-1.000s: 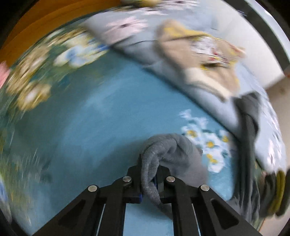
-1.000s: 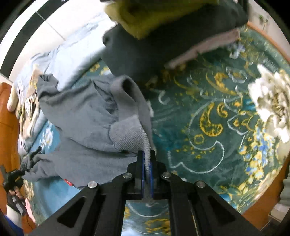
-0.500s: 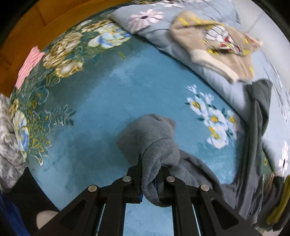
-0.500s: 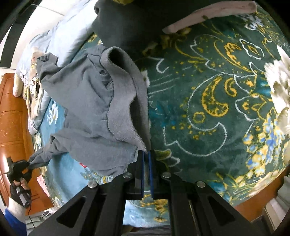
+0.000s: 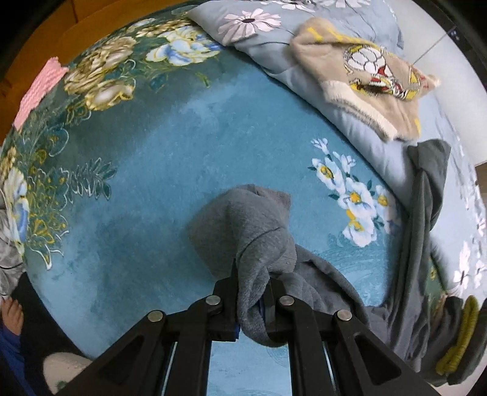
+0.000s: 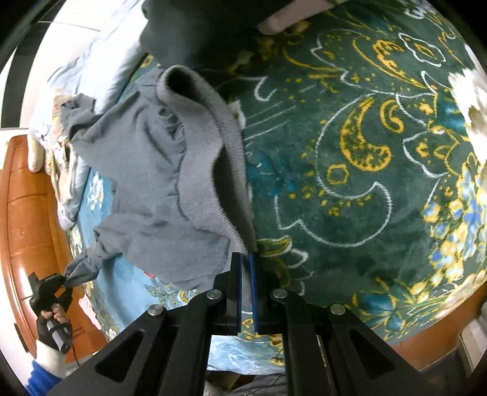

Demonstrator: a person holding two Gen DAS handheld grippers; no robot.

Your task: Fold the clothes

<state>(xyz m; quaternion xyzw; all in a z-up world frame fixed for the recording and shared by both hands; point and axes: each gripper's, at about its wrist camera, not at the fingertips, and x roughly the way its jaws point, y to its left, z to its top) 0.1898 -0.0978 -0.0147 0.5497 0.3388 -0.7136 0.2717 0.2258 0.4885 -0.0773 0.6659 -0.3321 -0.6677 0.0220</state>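
A grey sweatshirt [image 6: 146,170] hangs stretched between my two grippers above a teal floral blanket [image 6: 350,152]. My right gripper [image 6: 246,259] is shut on a corner of its ribbed hem, with only the very edge of the cloth between the blue pads. In the left wrist view, my left gripper [image 5: 251,274] is shut on a bunched grey sleeve [image 5: 249,231] that bulges out in front of the fingers. The right wrist view also shows the left gripper [image 6: 57,281] far left, in a gloved hand, pinching the sleeve end.
A beige patterned sweater [image 5: 365,76] lies on a pale blue flowered quilt [image 5: 274,39] at the back. A dark pile of clothes [image 6: 197,27] sits beyond the sweatshirt. A pink cloth [image 5: 39,88] lies at the blanket's left edge. Brown wooden furniture [image 6: 27,198] stands behind the left gripper.
Both grippers have drawn apart, pulling the sweatshirt wider and flatter over the blanket. The hem has slipped toward the right gripper's tips. The left view has swung steady over the blue area.
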